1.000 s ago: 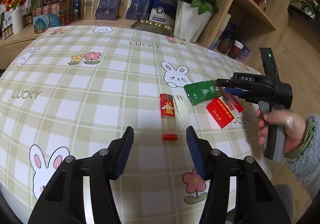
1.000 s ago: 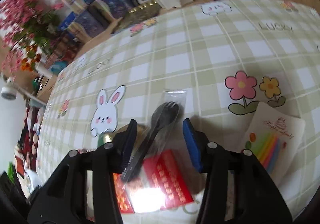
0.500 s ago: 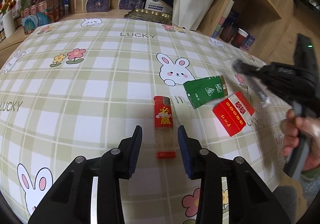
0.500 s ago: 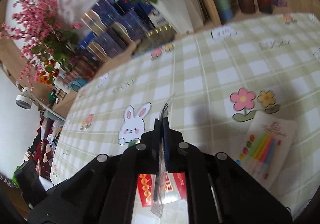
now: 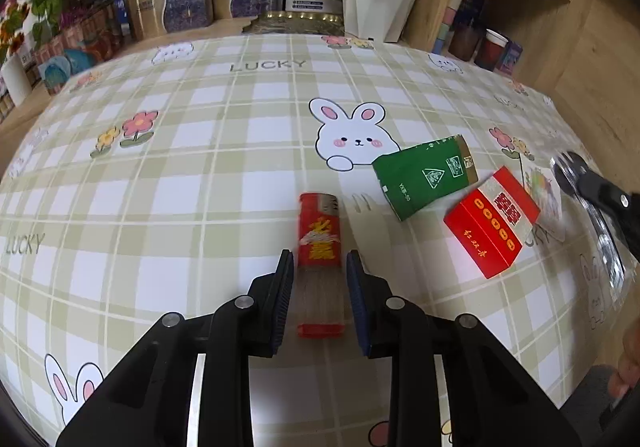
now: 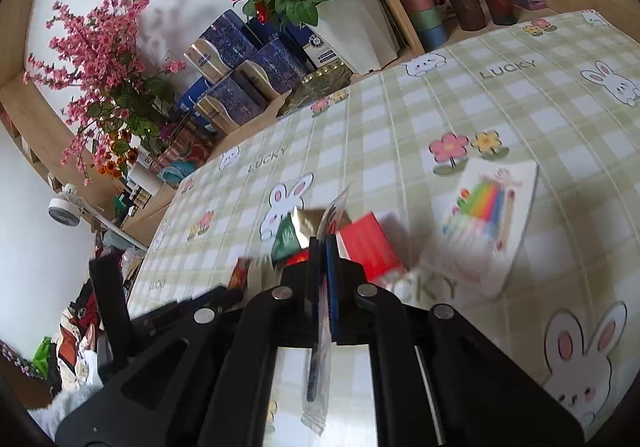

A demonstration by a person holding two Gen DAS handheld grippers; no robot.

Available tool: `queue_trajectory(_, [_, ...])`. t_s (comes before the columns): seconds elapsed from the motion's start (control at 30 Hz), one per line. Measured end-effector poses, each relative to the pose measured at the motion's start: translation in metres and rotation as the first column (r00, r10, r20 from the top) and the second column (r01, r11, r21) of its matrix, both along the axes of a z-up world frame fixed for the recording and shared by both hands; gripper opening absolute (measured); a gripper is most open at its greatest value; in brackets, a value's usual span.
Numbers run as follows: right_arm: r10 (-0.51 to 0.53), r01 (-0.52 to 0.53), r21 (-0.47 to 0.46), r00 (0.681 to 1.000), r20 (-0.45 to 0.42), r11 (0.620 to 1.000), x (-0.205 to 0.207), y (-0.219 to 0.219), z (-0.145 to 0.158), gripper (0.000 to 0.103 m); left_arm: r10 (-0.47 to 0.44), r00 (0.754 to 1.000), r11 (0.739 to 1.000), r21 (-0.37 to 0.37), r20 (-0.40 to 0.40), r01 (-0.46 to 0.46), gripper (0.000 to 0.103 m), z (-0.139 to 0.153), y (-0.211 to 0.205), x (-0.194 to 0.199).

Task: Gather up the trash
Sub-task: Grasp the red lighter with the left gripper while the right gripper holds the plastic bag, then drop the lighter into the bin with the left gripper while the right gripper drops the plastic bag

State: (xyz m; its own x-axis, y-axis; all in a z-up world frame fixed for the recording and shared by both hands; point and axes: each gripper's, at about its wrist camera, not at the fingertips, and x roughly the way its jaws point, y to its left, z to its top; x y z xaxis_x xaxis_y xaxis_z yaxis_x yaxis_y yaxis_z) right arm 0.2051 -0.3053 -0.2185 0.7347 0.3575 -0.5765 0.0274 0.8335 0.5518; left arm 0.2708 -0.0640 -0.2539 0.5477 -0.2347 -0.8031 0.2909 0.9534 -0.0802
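On a bench (image 5: 200,151) under a checked rabbit cloth, the left tool (image 5: 316,279) straddles a red lighter (image 5: 320,247) lying lengthwise near the near edge, its jaws closing but not yet pressing, lined up along its length for a side grip. The right tool (image 6: 325,267) is clamped on a clear-wrapped black fork (image 6: 320,359), lifted off the bench's right side. A green packet (image 5: 426,175) and red box (image 5: 492,223) lie between them.

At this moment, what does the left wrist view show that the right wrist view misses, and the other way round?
Left wrist only: the left tool closing around the lighter, pads not yet touching it.

Right wrist only: the right tool shut on the wrapped plastic spoon, and the pink blossom plant.

Both: the green packet, the red box, the candle card and the checked tablecloth.
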Motion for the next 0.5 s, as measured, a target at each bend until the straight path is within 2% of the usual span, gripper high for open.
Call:
queue_trajectory(0.13, [0.012,-0.012,-0.026,1.000,-0.001,1.000,-0.018,0.004,-0.003,0.007,-0.007,1.000,0.999,0.035,0.020,0.006,0.022,-0.001,-0.004,0.000])
queue_trajectory(0.4, [0.017,-0.017,-0.040,1.000,0.008,0.999,-0.048,0.011,0.000,0.007,0.002,1.000,0.999,-0.044,0.020,-0.001,0.022,0.017,0.013,-0.019])
queue_trajectory(0.5, [0.023,-0.022,-0.033,1.000,0.015,0.999,-0.059,0.013,0.003,0.007,0.014,1.000,0.995,-0.104,0.020,-0.011,0.022,0.031,0.026,-0.036])
